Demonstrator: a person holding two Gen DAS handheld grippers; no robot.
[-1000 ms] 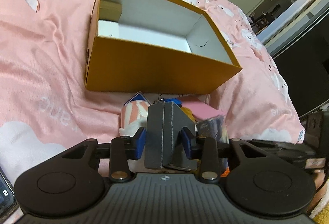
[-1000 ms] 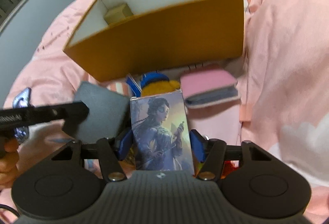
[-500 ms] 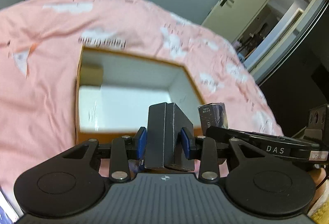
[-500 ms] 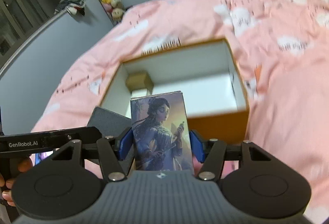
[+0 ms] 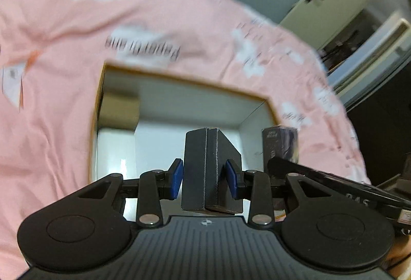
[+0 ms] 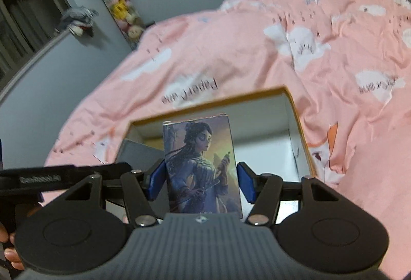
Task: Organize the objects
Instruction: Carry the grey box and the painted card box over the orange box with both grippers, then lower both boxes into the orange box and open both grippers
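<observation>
Card box (image 6: 203, 167) upright in right claw (image 6: 201, 183), portrait toward camera.

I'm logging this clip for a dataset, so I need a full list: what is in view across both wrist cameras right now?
Storage box: one, orange outside, white inside, open on the bed.
Small carton: one, tan, in the box's far left corner.
Dark box: one, dark grey, held over the storage box.
Illustrated box: one, blue-toned picture of a woman, held over the storage box.
Bedspread: one, pink with white clouds, under everything.
Plush toys: several, mixed colours, hanging on the grey wall.
Left claw: shut on the dark box.
Right claw: shut on the illustrated box.
</observation>
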